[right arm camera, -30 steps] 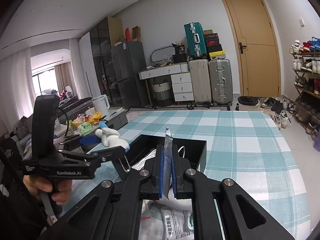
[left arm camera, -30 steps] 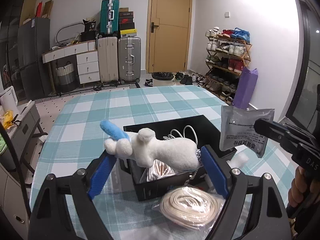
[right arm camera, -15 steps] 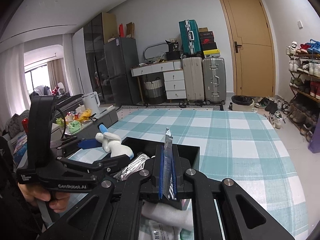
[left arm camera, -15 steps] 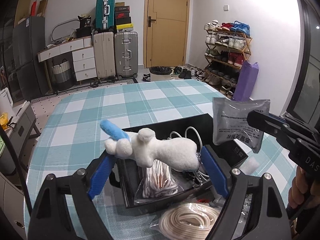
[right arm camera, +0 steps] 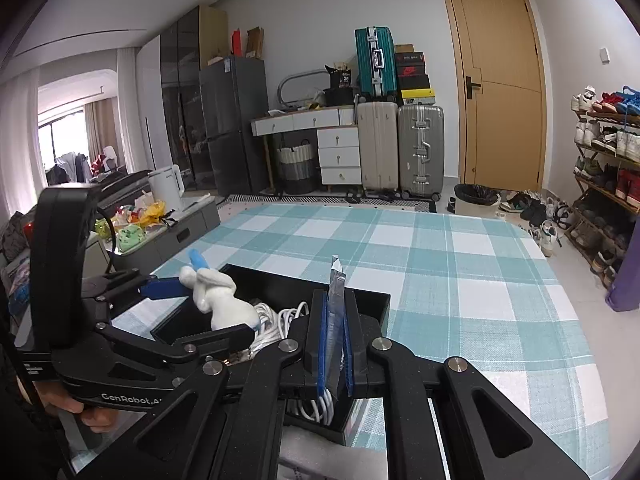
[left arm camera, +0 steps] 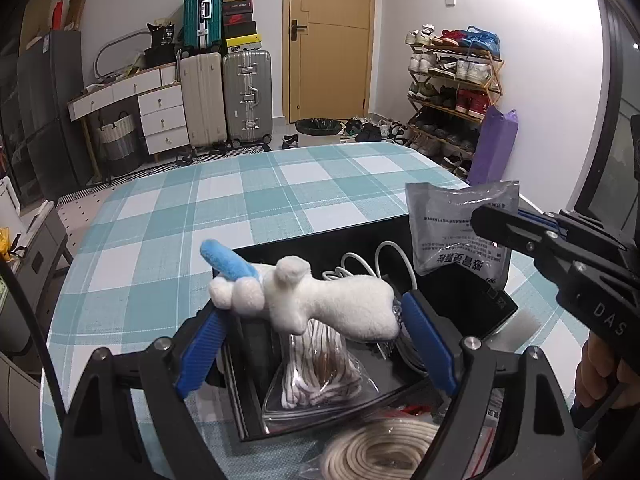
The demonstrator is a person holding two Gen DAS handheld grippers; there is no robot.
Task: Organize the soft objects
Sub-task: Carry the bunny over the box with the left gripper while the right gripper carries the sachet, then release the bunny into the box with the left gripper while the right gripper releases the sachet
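My left gripper [left arm camera: 316, 328] is shut on a white plush toy [left arm camera: 320, 300] with a blue ear, held above the black box [left arm camera: 316, 248]. It also shows in the right wrist view [right arm camera: 218, 300]. My right gripper [right arm camera: 335, 344] is shut on a grey foil packet [right arm camera: 335, 304], held upright over the box's right side; the packet also shows in the left wrist view [left arm camera: 460, 232]. Inside the box lie a white cable [left arm camera: 376, 260] and a clear bag of striped cloth [left arm camera: 320, 372].
A bagged coil of cream rope [left arm camera: 380, 448] lies on the checked tablecloth [left arm camera: 240, 200] in front of the box. More packets lie near the box's right corner. Suitcases, a drawer unit and a shoe rack stand beyond the table.
Both grippers have moved forward over the box with their loads. The plush now hangs over the bag of striped cloth, and the packet sits closer to the box's right wall.
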